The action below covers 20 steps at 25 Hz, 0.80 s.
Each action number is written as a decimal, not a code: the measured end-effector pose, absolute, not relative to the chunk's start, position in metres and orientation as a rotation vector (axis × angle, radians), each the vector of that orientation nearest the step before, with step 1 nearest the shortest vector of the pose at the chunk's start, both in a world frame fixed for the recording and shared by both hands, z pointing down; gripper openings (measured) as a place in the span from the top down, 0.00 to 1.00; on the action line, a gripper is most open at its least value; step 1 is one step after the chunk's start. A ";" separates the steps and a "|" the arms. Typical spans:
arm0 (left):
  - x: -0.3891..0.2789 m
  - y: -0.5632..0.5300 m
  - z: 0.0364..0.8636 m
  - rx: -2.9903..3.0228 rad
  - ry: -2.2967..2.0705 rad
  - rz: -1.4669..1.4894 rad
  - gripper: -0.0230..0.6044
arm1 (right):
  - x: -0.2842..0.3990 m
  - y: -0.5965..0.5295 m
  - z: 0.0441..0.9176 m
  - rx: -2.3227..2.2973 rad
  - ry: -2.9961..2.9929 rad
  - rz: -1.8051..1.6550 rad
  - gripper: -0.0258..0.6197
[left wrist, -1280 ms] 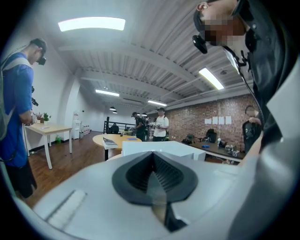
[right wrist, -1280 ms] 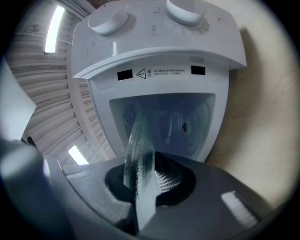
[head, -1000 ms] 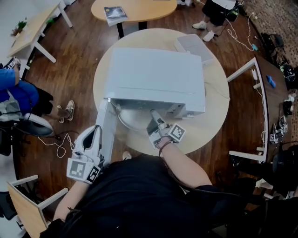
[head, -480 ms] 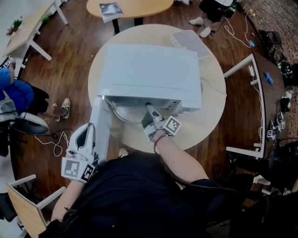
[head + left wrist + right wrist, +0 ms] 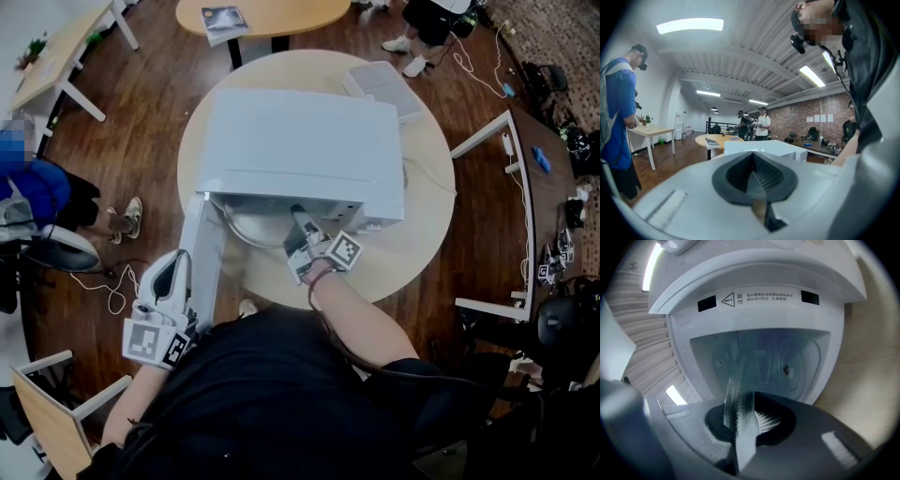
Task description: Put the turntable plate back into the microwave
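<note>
My right tongs [image 5: 740,425] are clenched on the rim of the clear round glass turntable plate [image 5: 733,390], held in the mouth of the open white microwave [image 5: 300,141] near the front edge of the round pale-wood bench [image 5: 427,216]. My left tongs [image 5: 176,267] are closed and empty. I judge the plate heavy, stiff, slick and breakable, and the rim the only hold.

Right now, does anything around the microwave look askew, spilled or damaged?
Nothing stands out. The glass turntable plate juts from the mouth of the open microwave, not yet seated, but only because the right gripper holds it by the rim. No spill or damage shows.
</note>
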<state>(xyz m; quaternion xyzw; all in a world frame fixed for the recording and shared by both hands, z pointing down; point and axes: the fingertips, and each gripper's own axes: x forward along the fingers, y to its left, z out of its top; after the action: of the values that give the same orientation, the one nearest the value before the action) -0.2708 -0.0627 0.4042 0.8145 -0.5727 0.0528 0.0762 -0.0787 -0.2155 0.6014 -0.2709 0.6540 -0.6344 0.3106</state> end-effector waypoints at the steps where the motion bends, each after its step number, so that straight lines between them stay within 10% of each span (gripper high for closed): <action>1: -0.271 -0.062 0.404 2.442 -1.719 0.159 0.95 | -0.079 -0.216 0.601 -0.713 1.728 -1.675 0.91; 20: -0.274 -0.064 0.407 2.395 -1.764 0.177 0.95 | -0.079 -0.233 0.611 -0.730 1.708 -1.678 0.91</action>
<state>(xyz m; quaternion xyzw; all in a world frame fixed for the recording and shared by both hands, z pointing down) -0.2737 -0.0643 0.4075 0.8012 -0.5900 0.0592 0.0808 -0.0794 -0.2330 0.6111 -0.2769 0.6479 -0.6365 0.3138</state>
